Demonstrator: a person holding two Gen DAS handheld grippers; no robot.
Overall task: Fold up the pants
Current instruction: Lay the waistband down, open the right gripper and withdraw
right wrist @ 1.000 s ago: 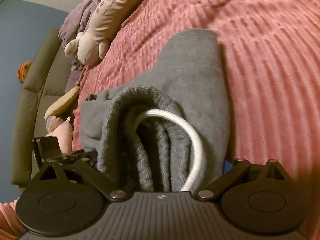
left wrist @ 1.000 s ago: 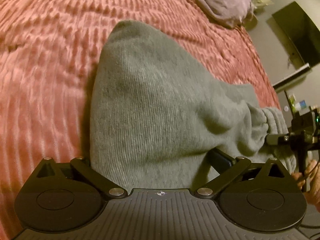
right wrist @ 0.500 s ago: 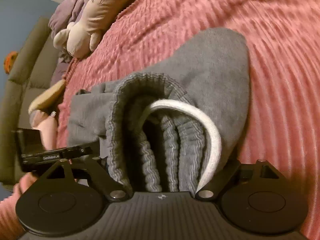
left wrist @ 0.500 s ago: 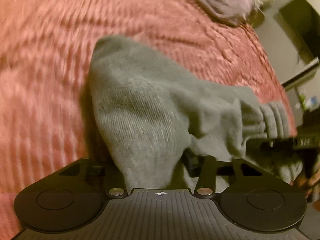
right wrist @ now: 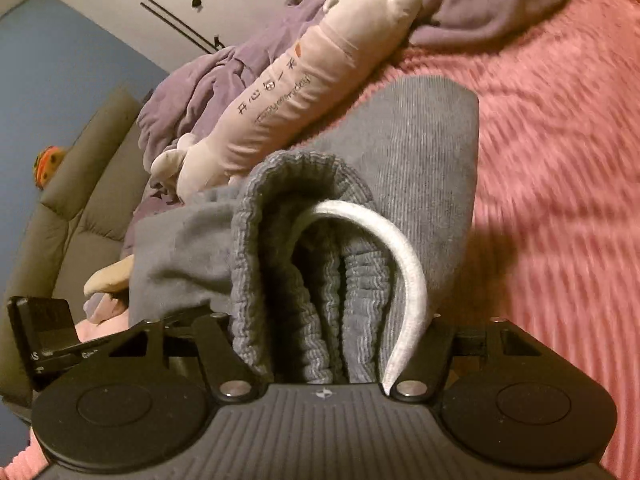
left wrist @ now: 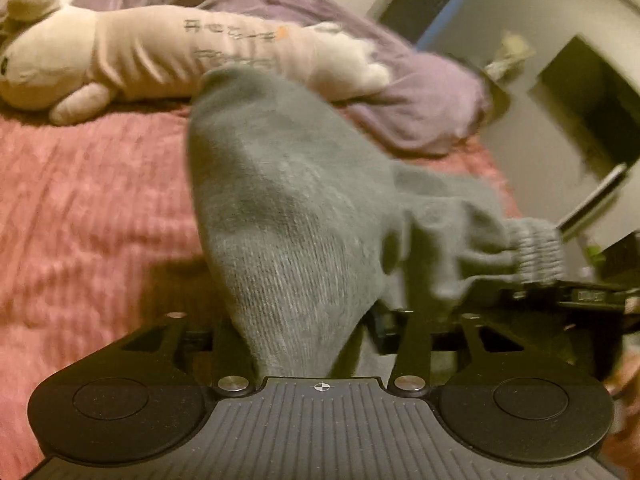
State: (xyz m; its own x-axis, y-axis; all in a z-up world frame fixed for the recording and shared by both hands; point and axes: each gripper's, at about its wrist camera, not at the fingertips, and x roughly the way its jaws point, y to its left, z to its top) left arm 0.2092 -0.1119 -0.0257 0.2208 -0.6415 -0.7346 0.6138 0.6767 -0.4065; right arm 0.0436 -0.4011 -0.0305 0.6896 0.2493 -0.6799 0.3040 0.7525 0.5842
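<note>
Both grippers clamp the grey pants (left wrist: pixel 288 216) — left gripper (left wrist: pixel 316 344) on plain fabric, right gripper (right wrist: pixel 328 344) on the bunched waistband (right wrist: pixel 296 208) — garment stretching away over the bedspread (right wrist: pixel 560 160).

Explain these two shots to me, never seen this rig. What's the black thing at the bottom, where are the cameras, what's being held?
There is no robot arm here. A person holds a two-finger gripper in each hand, and each one carries a fisheye camera that looks forward along its fingers. The black ribbed shape at the bottom of each picture is that gripper's own body.

One picture is from the left gripper, the other from the right gripper. Both are shut on the same grey pants, which hang lifted between them. The right one grips the ribbed waistband, with its white drawstring looping out. In the left view the right gripper shows at the right edge.

Below lies a pink ribbed bedspread. On it, further back, are a long pale plush toy and a purple blanket. The left view is motion-blurred.
</note>
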